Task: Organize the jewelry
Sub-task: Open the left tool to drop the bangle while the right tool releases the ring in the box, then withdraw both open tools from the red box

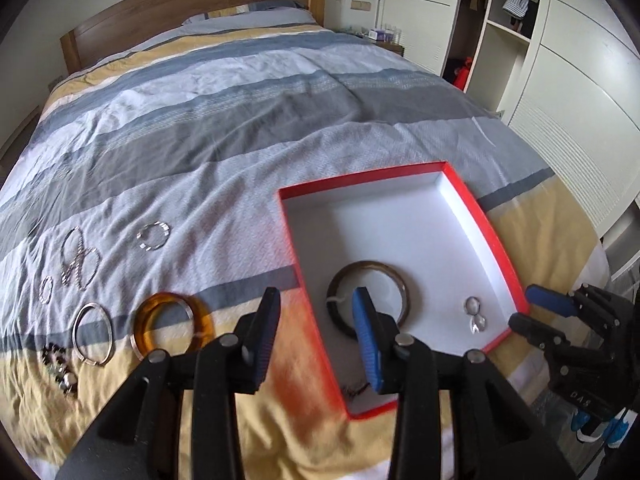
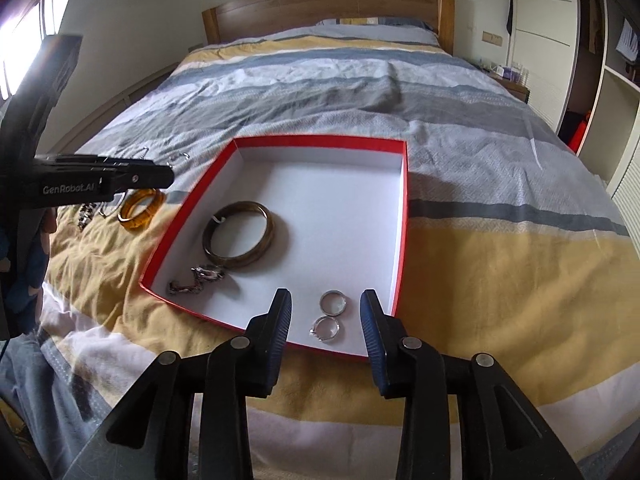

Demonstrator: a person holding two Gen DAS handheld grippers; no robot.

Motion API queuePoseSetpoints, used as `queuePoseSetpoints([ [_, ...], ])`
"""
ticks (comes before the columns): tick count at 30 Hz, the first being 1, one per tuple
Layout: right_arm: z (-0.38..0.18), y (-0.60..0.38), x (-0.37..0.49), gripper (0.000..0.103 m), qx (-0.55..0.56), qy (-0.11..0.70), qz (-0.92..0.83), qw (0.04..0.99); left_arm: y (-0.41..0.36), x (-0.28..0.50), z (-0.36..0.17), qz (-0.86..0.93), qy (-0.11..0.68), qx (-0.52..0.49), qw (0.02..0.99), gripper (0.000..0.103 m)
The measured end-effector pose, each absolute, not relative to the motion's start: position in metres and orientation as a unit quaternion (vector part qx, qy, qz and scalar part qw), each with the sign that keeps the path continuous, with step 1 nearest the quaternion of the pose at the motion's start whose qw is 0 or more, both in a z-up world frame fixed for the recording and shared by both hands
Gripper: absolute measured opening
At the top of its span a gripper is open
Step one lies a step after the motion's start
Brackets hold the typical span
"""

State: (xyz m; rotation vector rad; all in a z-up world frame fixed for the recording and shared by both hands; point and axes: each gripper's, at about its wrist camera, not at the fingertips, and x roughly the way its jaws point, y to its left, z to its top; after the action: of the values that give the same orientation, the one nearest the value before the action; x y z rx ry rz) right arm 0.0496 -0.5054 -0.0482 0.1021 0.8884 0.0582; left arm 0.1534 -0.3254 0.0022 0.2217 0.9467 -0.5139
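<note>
Striped bedding [image 1: 248,120] on a wooden-framed bed carries a red-rimmed, white-lined box [image 2: 402,216]. Only the right wrist view shows the chain bracelet [image 2: 196,280] lying in the box just beside the dark brown bangle [image 2: 239,240]; in the left wrist view that corner is hidden behind a finger. Only the left wrist view shows the loose pieces on the bedding clearly: an amber bangle [image 1: 172,326], a silver bangle [image 1: 94,334], a faceted bracelet [image 1: 153,235], a beaded piece [image 1: 60,368] and tangled silver loops [image 1: 78,260]. Two silver rings [image 2: 332,316] lie between the released fingers of the right tongs [image 2: 326,322]. The left tongs [image 1: 316,330], also released and holding nothing, straddle the box's left wall, one finger above the brown bangle.
</note>
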Motion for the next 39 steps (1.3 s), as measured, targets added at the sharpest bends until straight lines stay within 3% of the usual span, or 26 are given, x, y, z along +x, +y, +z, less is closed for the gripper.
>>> queuePoseSetpoints([
  [5,-0.031,-0.5,0.035,0.039,0.051,0.41,0.034,0.91,-0.283,0.134,0.009,-0.211,0.453,0.102,0.86,0.037],
  [7,-0.026,-0.5,0.029,0.039,0.058,0.404,0.036,0.912,-0.261,0.126,0.012,-0.19,0.457,0.098,0.864,0.043],
  [20,-0.002,-0.482,-0.01,0.039,0.089,0.371,0.043,0.923,-0.106,0.062,0.035,-0.059,0.454,0.031,0.889,0.043],
  [35,0.059,-0.417,-0.063,0.04,0.061,0.321,0.051,0.944,-0.003,-0.013,0.064,-0.025,0.402,-0.019,0.915,0.043],
  [39,0.076,-0.399,-0.082,0.044,0.052,0.306,0.048,0.95,0.019,-0.031,0.068,-0.029,0.394,-0.035,0.918,0.043],
])
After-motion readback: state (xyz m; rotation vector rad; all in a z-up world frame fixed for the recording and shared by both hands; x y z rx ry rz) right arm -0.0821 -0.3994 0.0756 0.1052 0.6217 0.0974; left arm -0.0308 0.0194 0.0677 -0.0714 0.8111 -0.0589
